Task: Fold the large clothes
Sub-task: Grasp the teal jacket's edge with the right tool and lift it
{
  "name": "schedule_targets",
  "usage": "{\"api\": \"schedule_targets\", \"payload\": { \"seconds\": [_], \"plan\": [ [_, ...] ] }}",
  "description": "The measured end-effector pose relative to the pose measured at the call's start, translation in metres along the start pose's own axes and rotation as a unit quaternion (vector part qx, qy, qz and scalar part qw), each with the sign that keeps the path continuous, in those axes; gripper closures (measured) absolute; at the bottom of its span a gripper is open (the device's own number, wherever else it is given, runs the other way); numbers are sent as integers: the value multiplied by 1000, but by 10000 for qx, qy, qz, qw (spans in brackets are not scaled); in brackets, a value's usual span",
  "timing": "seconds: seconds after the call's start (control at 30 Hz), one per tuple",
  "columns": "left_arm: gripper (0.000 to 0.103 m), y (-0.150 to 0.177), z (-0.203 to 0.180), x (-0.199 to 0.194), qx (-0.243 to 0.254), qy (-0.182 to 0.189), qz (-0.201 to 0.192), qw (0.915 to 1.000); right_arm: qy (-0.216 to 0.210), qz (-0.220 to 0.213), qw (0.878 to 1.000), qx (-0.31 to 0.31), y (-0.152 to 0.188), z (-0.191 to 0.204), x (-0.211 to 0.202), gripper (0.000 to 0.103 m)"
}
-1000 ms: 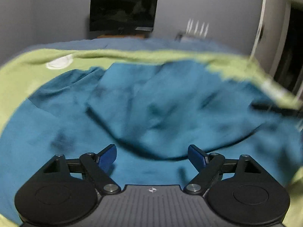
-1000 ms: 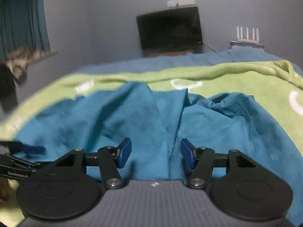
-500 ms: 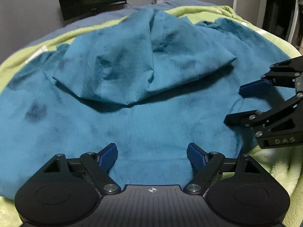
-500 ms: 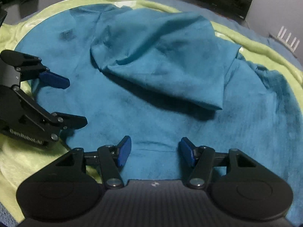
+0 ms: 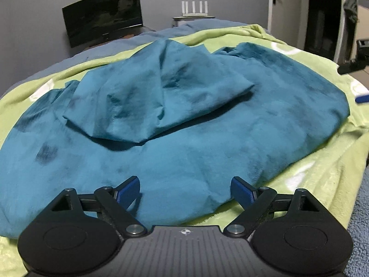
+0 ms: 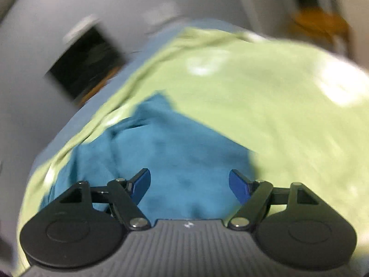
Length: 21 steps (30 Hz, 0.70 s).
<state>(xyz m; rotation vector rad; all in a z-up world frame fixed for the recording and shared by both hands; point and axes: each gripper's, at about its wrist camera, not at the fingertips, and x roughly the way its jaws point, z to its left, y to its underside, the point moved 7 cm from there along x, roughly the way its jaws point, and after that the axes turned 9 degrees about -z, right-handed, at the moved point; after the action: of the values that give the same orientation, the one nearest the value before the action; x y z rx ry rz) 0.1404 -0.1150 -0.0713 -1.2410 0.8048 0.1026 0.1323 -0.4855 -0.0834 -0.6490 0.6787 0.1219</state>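
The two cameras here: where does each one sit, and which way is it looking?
Left wrist view: sits on the left hand-held gripper, looking forward and down over the teal garment towards the TV; its open fingers show.
Right wrist view: sits on the right hand-held gripper, blurred, facing the garment's corner and green blanket; its fingers, just opening, hold nothing.
Shared: garment, blanket, TV.
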Motion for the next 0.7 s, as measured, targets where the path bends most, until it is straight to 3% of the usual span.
{"api": "schedule_targets", "payload": {
  "seconds": [0.07, 0.13, 0.3, 0.47, 0.57, 0.6, 0.7],
  "plan": [
    [15, 3, 1, 2, -6, 12, 35, 10000, 6, 345, 9967, 736, 6, -19, 9, 28],
    [15, 5, 3, 3, -74, 37, 51, 10000, -41, 521, 9927, 1089, 13, -25, 19, 28],
    [15, 6, 9, 3, -247, 56, 36, 9997, -4, 625, 9908, 1197, 26, -18, 40, 28],
    [15, 6, 11, 4, -297, 88, 32, 9995, 186, 546, 9837, 1702, 36, -30, 69, 28],
    [15, 5, 14, 4, -365, 82, -7, 9993, 187, 113, 9864, 1626, 37, -26, 62, 67],
    [15, 5, 15, 4, -407, 69, -36, 9991, -110, -164, 9877, 1550, 34, -18, 54, 75],
    [15, 0, 20, 3, -576, -69, -190, 9981, -1060, -828, 9797, 1486, 31, 3, 29, 80]
  ]
}}
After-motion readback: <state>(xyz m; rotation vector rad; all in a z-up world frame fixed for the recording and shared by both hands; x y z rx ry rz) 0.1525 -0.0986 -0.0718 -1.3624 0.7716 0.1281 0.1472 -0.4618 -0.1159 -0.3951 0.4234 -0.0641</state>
